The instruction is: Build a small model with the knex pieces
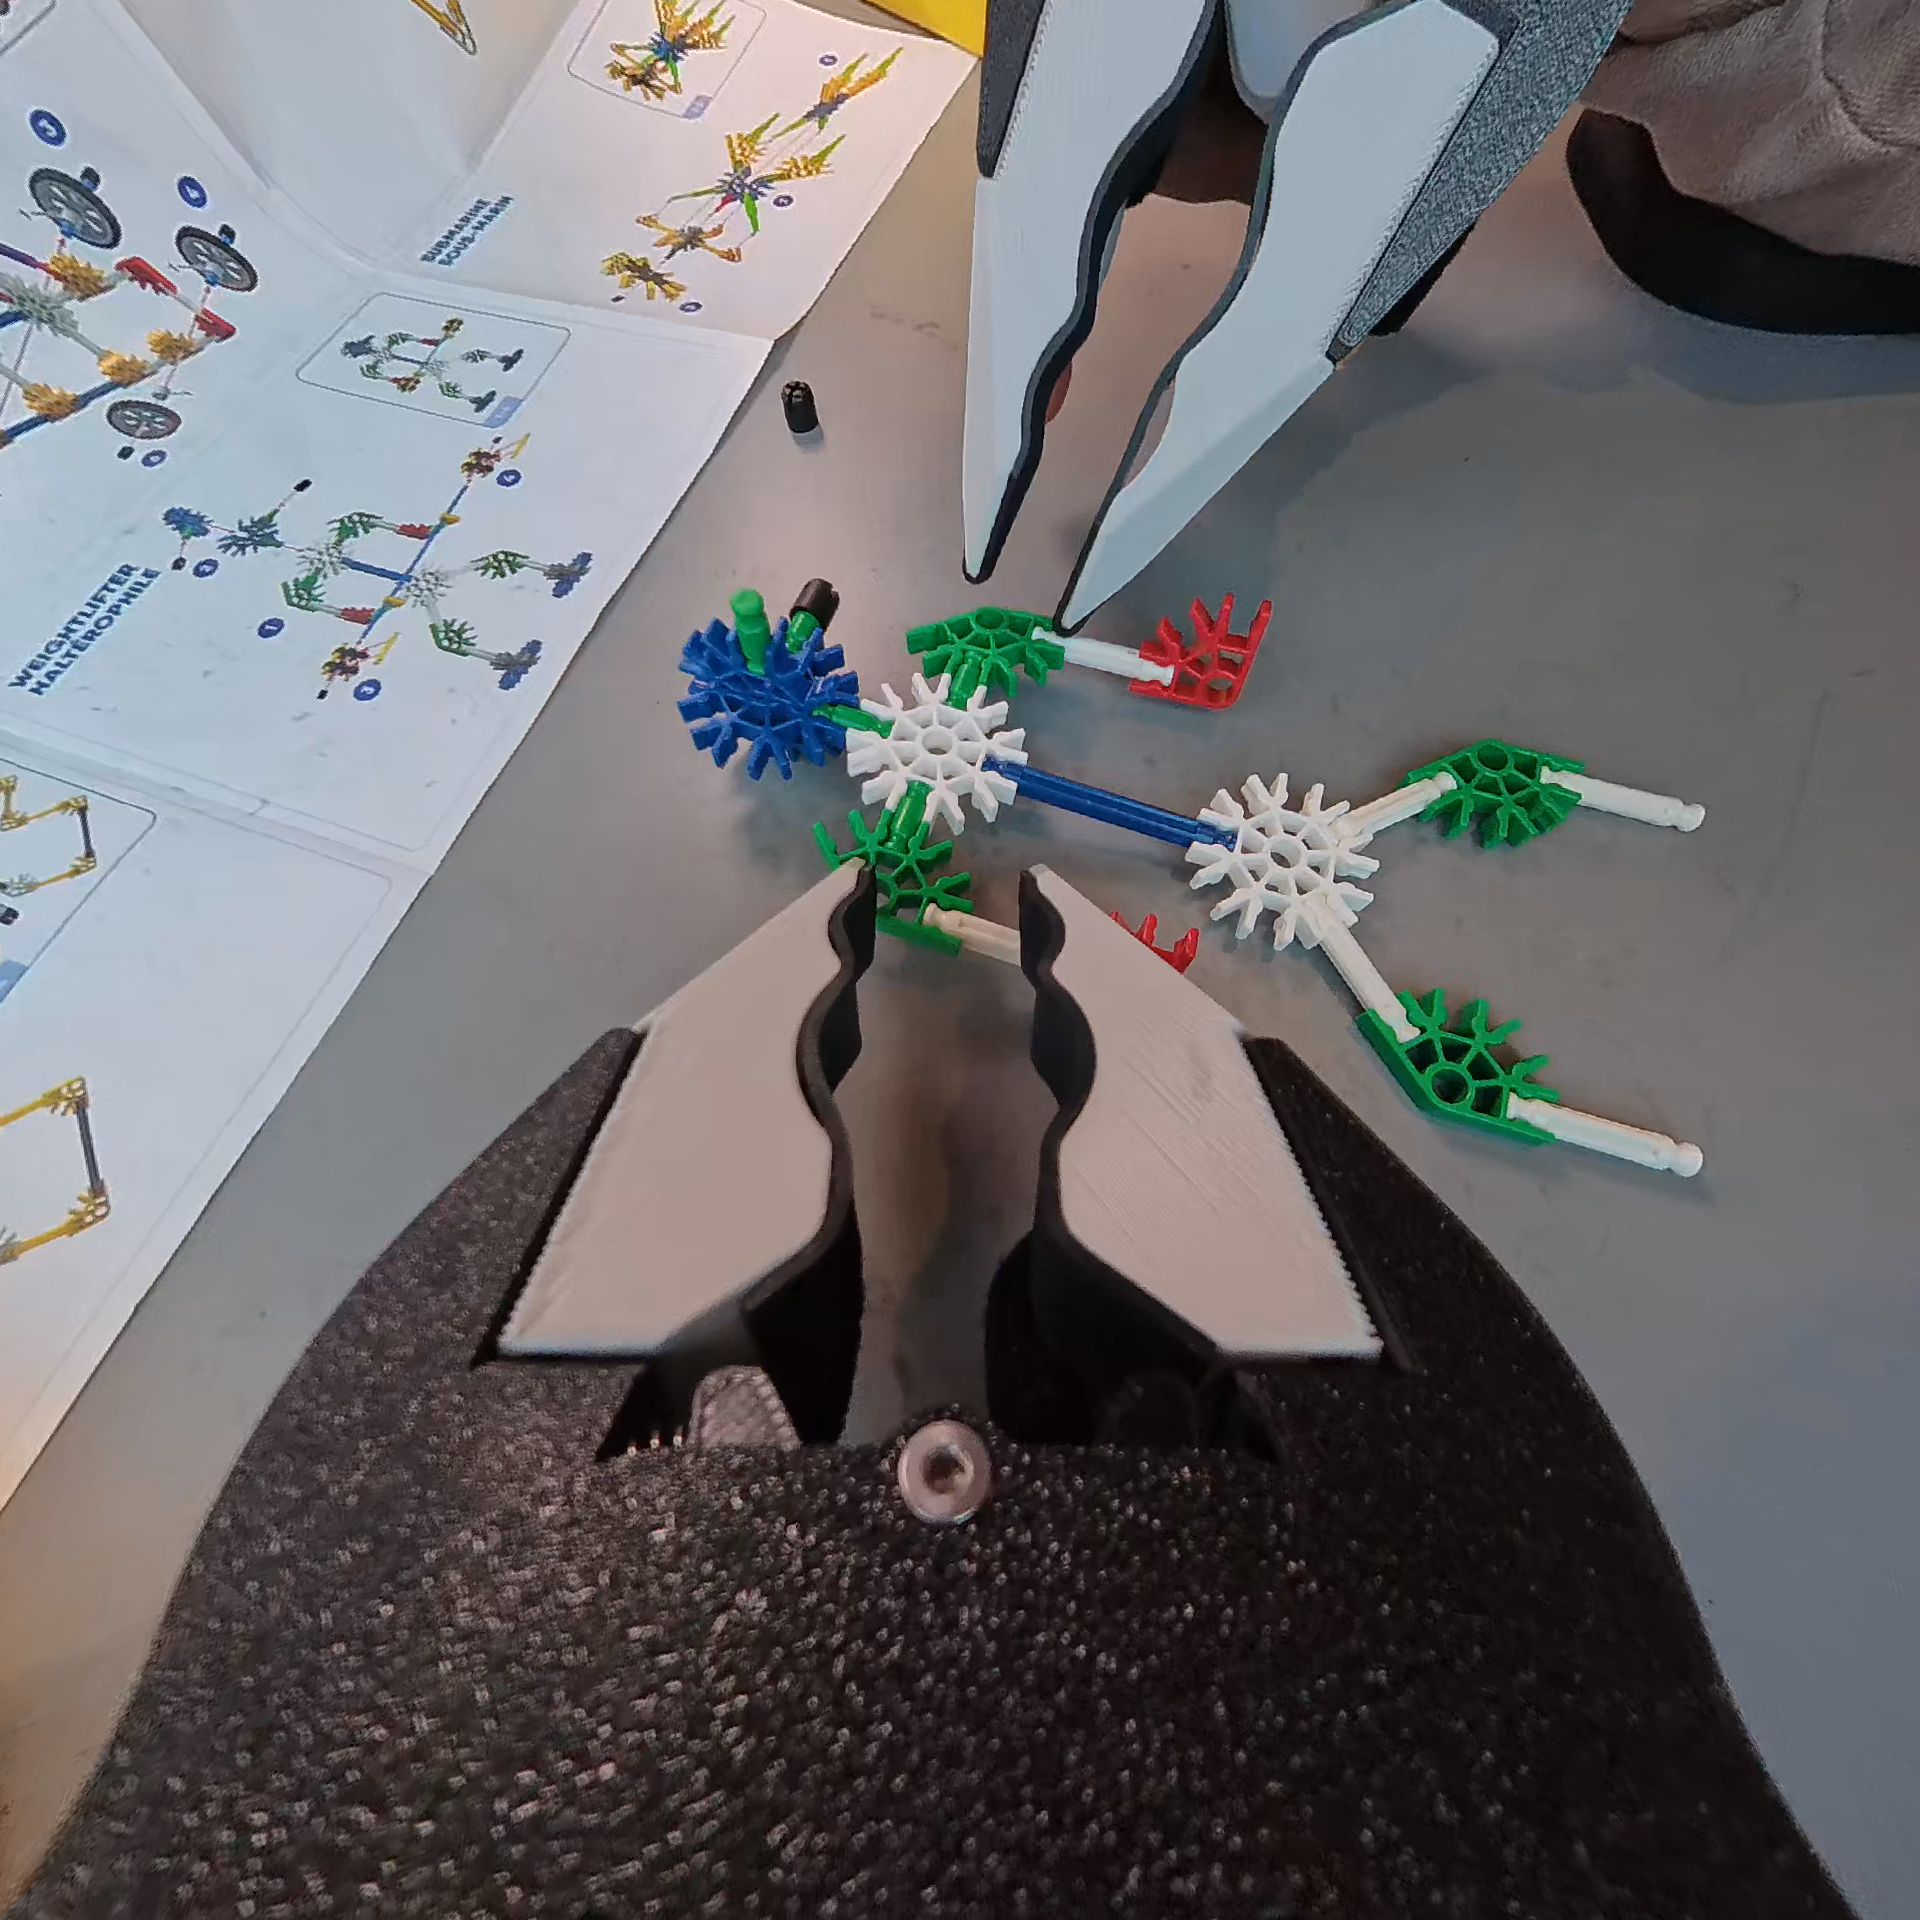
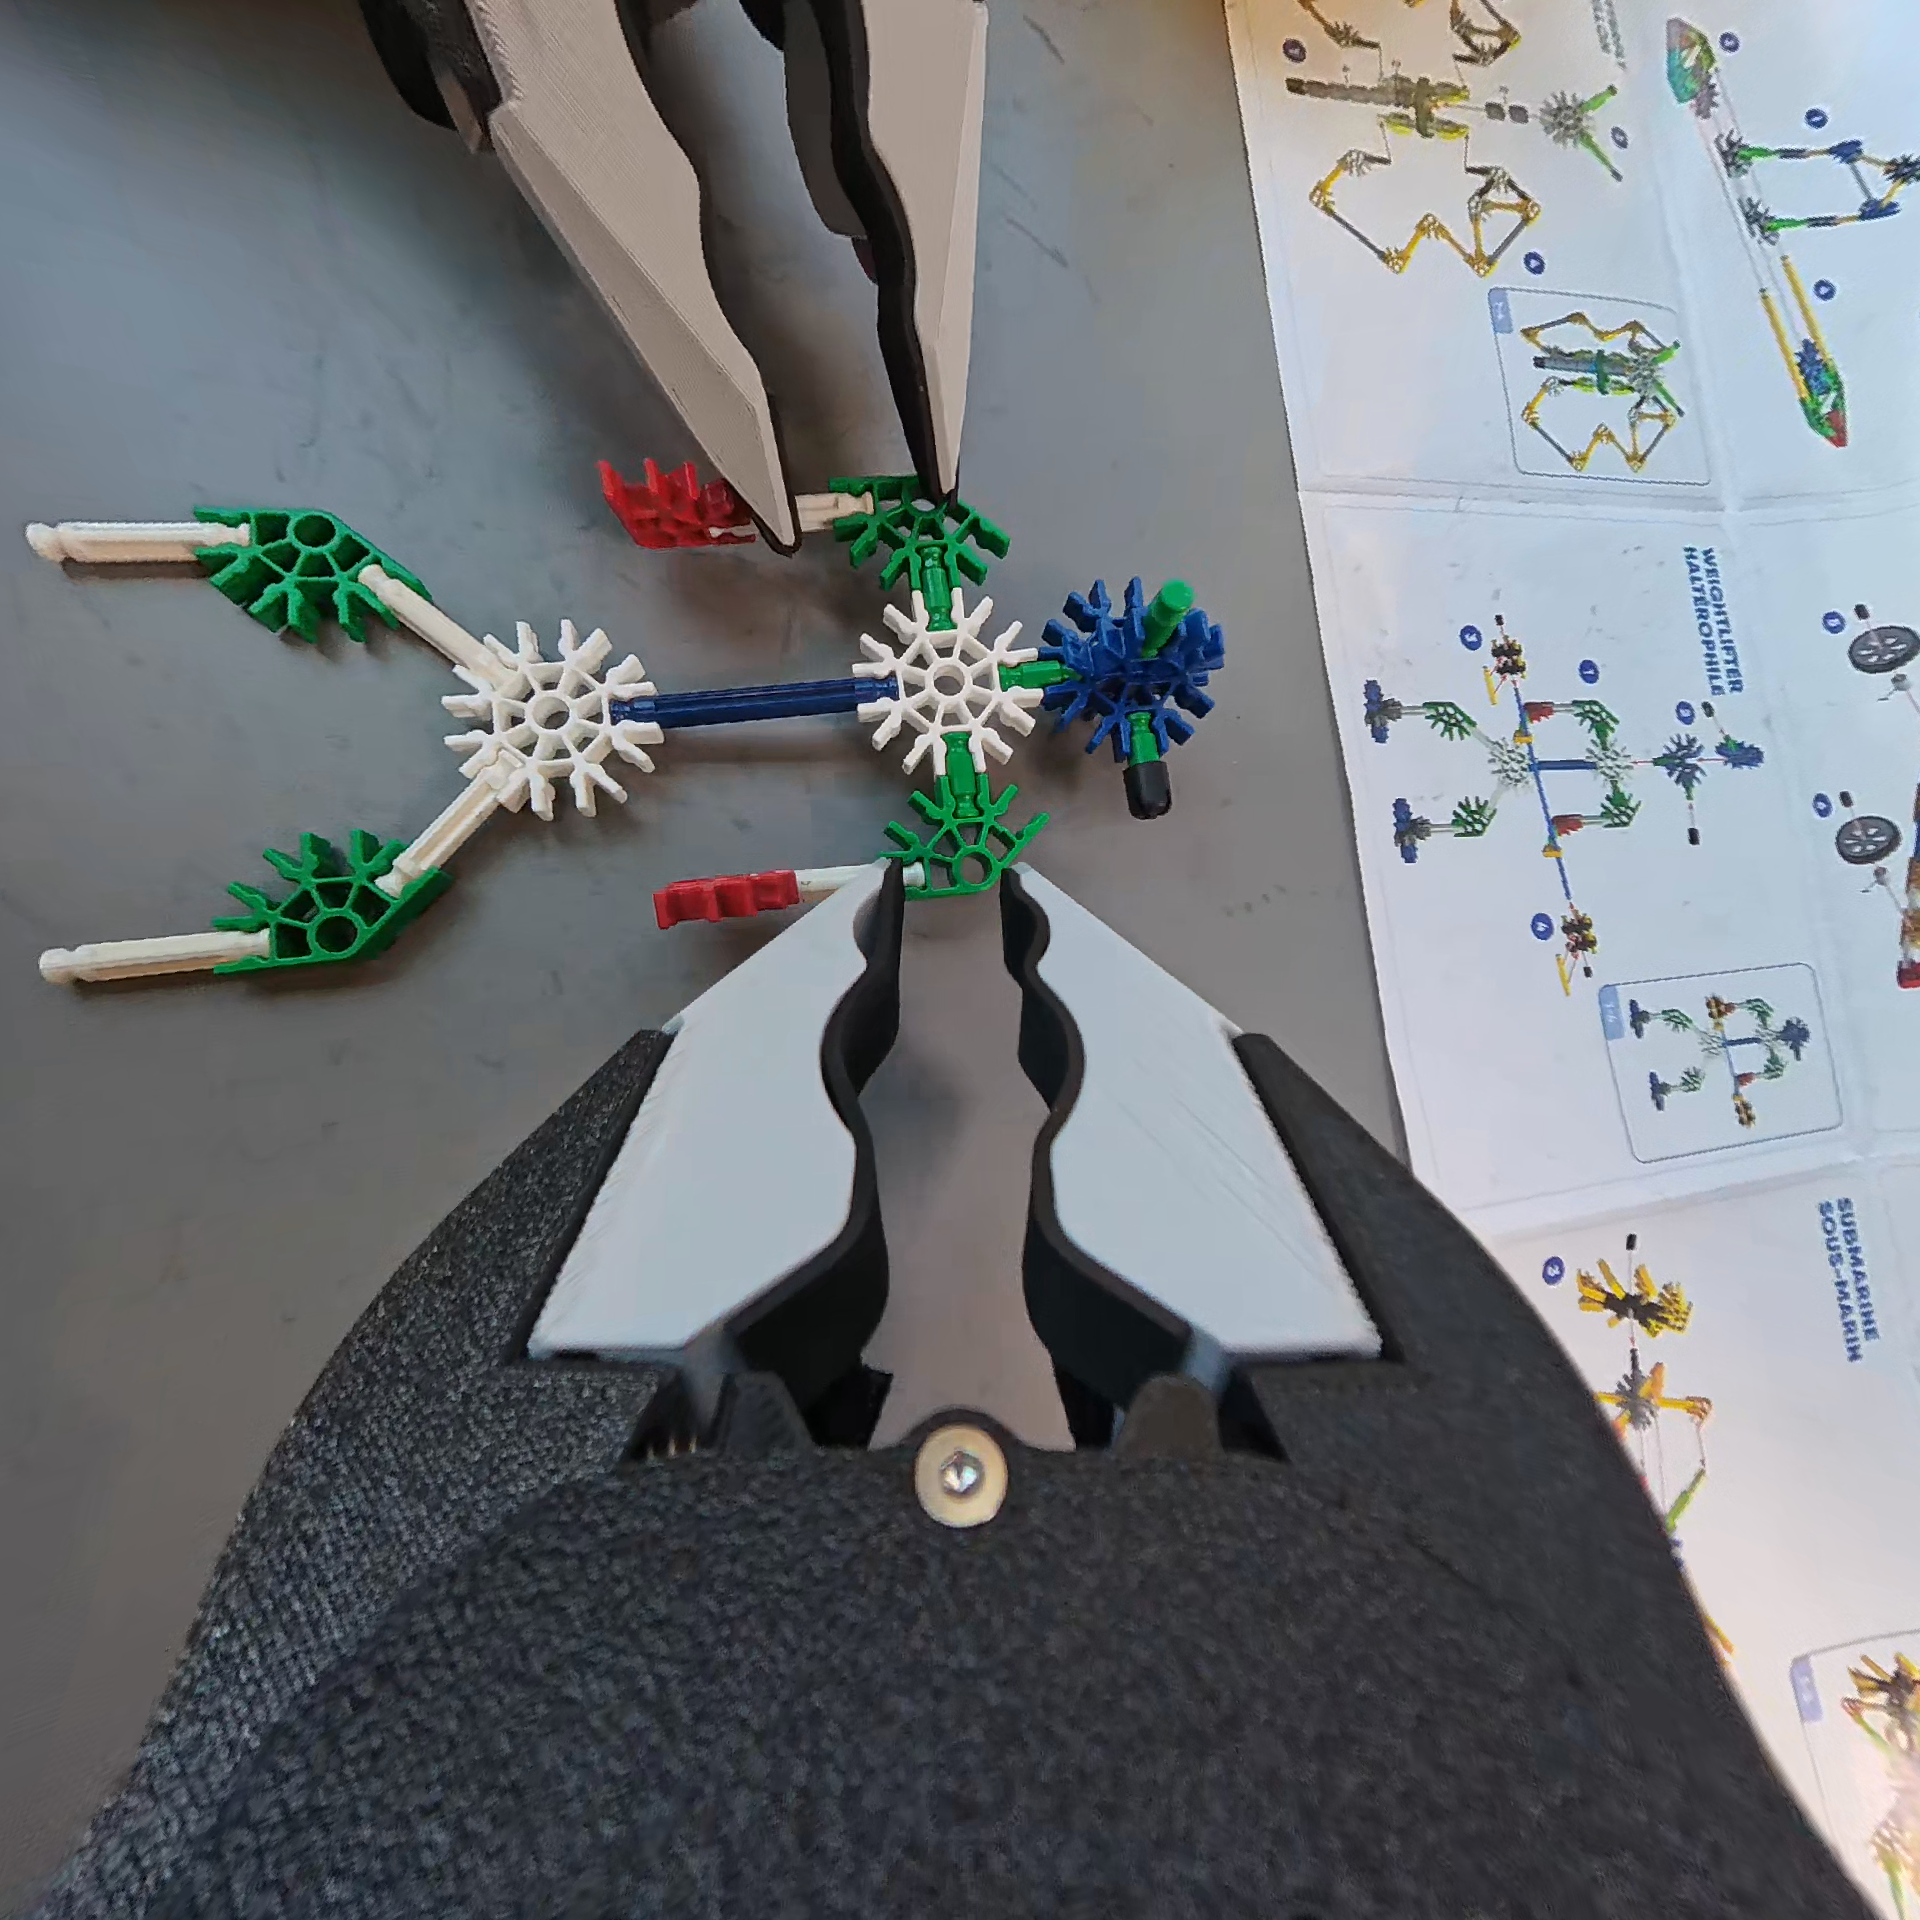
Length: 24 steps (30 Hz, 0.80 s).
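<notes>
A toy figure of plastic rods and connectors lies flat on the grey table (image 1: 1558, 520). Two white snowflake connectors (image 1: 935, 748) are joined by a blue rod (image 1: 1101, 805), with a blue connector (image 2: 1127, 675) as the head. My left gripper (image 1: 945, 894) is open. Its tips straddle the white rod beside a green connector (image 1: 904, 862), and a red connector (image 1: 1158, 940) is half hidden behind one finger. My right gripper (image 2: 948, 873) is open, with its tips at the opposite green connector (image 2: 961, 842), next to a red connector (image 2: 727, 899). The two grippers face each other; the right one shows opposite in the left wrist view (image 1: 1023, 601) and the left one in the right wrist view (image 2: 862, 514).
A folded instruction sheet (image 1: 312, 416) with building diagrams lies beside the figure's head end; it also shows in the right wrist view (image 2: 1610, 727). A loose black cap (image 1: 800, 405) sits near its edge. A person's sleeve (image 1: 1766, 104) is at the far right. Some 7 cm of space lies between my two pairs of fingers.
</notes>
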### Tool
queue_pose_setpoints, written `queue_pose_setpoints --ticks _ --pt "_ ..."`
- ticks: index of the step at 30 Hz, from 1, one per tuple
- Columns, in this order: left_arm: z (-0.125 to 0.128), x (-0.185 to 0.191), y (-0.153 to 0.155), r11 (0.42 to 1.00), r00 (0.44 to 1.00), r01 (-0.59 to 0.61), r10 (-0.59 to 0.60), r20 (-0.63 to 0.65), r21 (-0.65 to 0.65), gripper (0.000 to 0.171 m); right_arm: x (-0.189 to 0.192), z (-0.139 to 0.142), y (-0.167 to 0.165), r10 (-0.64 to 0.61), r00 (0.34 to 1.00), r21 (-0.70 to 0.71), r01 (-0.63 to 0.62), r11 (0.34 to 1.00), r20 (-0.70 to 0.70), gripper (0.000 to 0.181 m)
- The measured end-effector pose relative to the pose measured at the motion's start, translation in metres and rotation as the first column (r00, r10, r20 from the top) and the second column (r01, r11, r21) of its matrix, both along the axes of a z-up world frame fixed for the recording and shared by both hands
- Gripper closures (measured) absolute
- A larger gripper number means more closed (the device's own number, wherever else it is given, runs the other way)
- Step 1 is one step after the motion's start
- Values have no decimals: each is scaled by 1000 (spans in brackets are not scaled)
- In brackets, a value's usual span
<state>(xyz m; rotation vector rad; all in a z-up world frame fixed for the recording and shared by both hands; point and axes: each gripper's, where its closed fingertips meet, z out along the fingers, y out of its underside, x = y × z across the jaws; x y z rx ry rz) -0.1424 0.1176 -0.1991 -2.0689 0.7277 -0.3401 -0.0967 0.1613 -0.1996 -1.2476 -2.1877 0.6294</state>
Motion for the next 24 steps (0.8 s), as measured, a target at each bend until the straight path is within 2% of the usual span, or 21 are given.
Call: queue_pose_setpoints --ticks 4,9,13,17,21,24 --pt "0 -1 -1 1000 999 -7 8 35 -24 146 0 14 -9 12 999 -64 -14 998 -33 161" --pt "-2 -3 -1 999 1000 -14 15 25 -38 150 0 -4 -10 19 1000 -22 -18 1000 20 161" --pt "1 -5 -1 1000 1000 -15 15 -1 -2 150 -2 4 -9 11 1000 -39 -12 999 -10 161" --pt "9 -7 -3 1000 1000 -4 4 31 11 150 -3 8 -8 4 1000 -46 -5 999 -31 161" --pt "-5 -10 -5 1000 997 12 -12 -70 -5 149 -3 -3 -8 8 1000 -32 -8 999 1 161" --pt "-3 -10 -3 1000 993 12 -9 -117 28 149 -3 -4 -8 8 1000 -34 -8 999 2 161"
